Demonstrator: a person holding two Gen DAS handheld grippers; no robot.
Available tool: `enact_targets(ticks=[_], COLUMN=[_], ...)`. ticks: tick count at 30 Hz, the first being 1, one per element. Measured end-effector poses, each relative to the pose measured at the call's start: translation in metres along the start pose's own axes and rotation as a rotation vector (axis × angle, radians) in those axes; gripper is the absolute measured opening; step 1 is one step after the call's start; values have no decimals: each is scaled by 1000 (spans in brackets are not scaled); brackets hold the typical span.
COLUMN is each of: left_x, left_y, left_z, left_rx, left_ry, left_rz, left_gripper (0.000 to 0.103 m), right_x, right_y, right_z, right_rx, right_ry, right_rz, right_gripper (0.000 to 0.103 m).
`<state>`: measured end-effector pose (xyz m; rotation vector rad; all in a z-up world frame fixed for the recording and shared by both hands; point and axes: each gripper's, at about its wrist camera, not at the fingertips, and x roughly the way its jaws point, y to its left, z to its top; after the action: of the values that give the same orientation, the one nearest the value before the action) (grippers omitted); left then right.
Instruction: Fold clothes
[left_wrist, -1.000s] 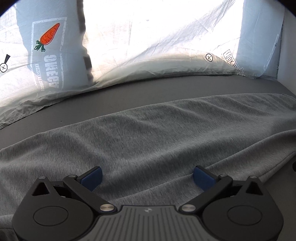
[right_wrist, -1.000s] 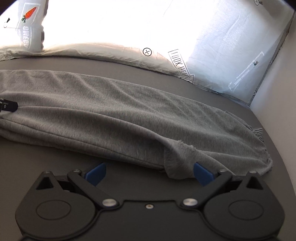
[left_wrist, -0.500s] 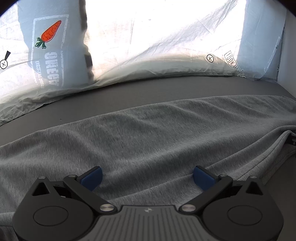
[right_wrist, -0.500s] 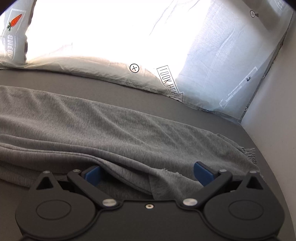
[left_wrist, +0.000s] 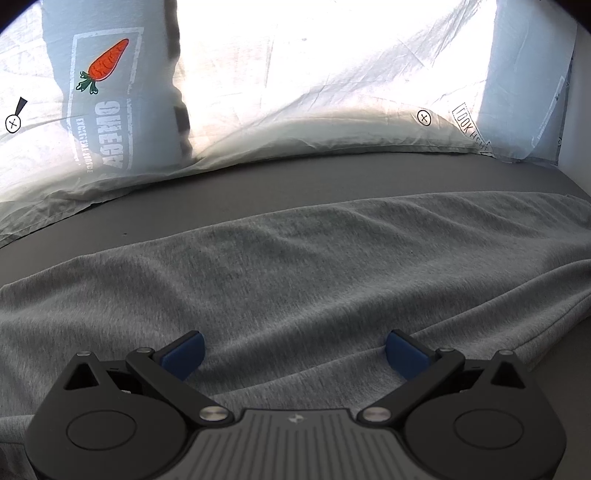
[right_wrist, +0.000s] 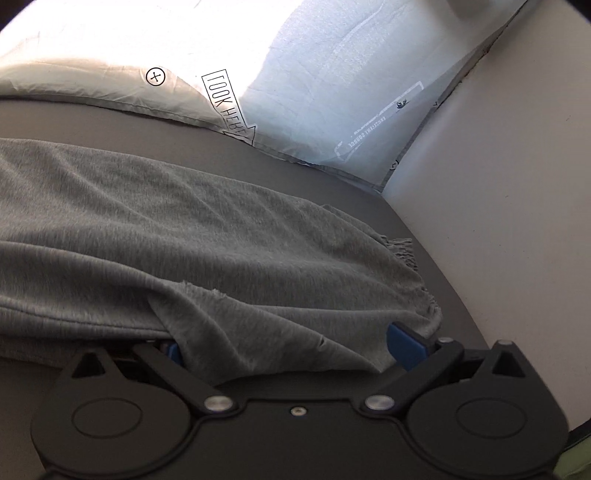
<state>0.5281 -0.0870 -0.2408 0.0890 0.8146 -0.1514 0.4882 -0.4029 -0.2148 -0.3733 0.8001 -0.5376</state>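
A grey knit garment (left_wrist: 280, 280) lies stretched across the dark grey bed surface (left_wrist: 332, 177), folded lengthwise with a layered near edge. My left gripper (left_wrist: 294, 354) is open low over its near edge, cloth lying between the blue pads (left_wrist: 184, 356). In the right wrist view the garment's frayed end (right_wrist: 413, 258) lies to the right. My right gripper (right_wrist: 284, 345) is open, and a flap of grey cloth (right_wrist: 280, 332) lies between its fingers, covering most of the left blue pad (right_wrist: 173, 350).
Pale printed pillows (left_wrist: 258, 92) line the far side of the bed, one with a carrot print (left_wrist: 107, 66). A pale wall (right_wrist: 498, 203) stands close on the right, beside the bed's curved edge. Bare dark sheet lies between garment and pillows.
My right gripper has pushed forward and rightward onto the garment's end, so a cloth flap now lies between its open fingers. The left gripper has barely moved.
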Motion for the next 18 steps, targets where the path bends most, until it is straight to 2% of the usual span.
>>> enact_targets(ticks=[11, 15, 18], left_x=[-6, -27, -56], left_y=[2, 16, 43], left_z=[0, -13, -30], left_rx=[20, 4, -77], left_ry=[25, 29, 24], left_rz=[28, 103, 168], left_gripper=[103, 103, 103], right_x=[-22, -24, -26], right_y=[-29, -34, -38], right_z=[-33, -36, -38], right_rx=[17, 9, 29], right_ry=[-8, -9, -1], right_rz=[78, 90, 100], right_gripper=[102, 102, 102])
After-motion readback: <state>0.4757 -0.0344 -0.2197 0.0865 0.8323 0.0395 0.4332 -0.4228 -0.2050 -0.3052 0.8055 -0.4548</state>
